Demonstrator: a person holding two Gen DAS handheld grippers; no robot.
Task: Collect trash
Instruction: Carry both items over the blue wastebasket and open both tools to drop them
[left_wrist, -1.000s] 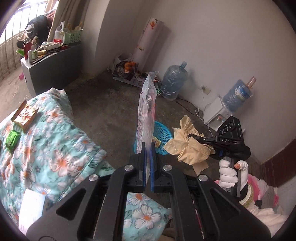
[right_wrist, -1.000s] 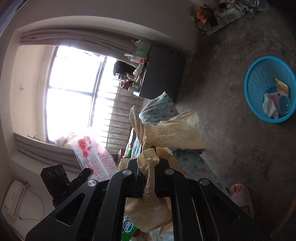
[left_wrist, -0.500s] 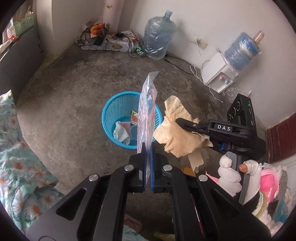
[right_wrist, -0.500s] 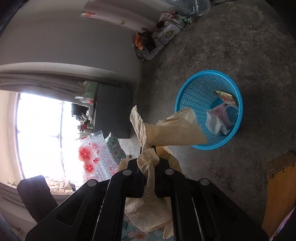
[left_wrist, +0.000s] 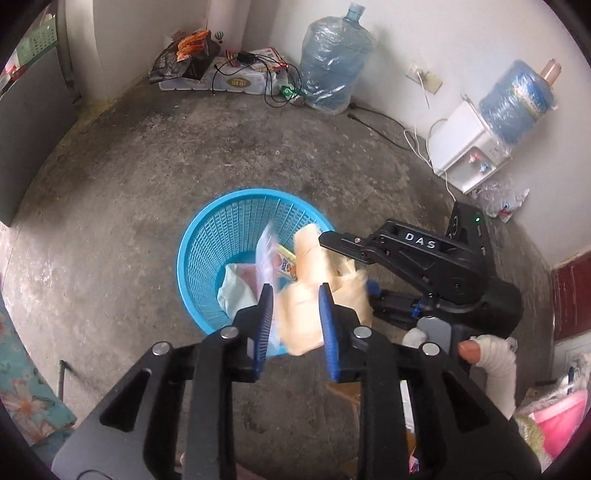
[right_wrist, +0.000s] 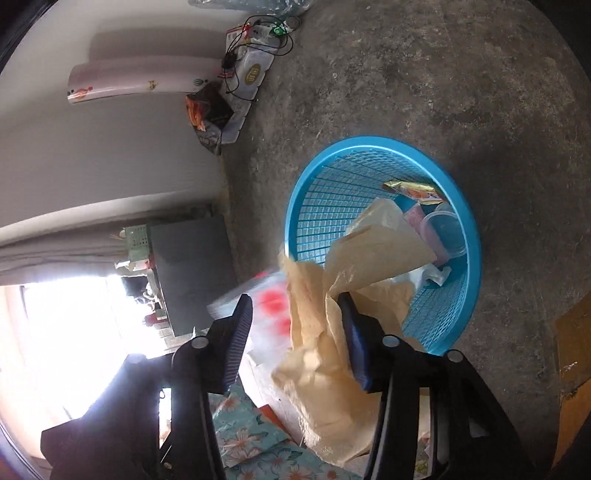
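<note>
Left wrist view: a round blue plastic mesh basket (left_wrist: 207, 254) is seen on the grey concrete floor (left_wrist: 129, 184). Crumpled tan paper (right_wrist: 332, 354) lies loose against one pad of the right gripper (right_wrist: 295, 328), just opened. Blurred clear floral-printed plastic wrapper (left_wrist: 266, 254) sits above the basket, released by the just-parted left gripper (left_wrist: 295, 317).

motion-blurred clear wrapper (left_wrist: 266, 254) and tan paper (left_wrist: 314, 280) hide the blue basket (left_wrist: 207, 236)'s near rim; both perhaps falling.
</note>
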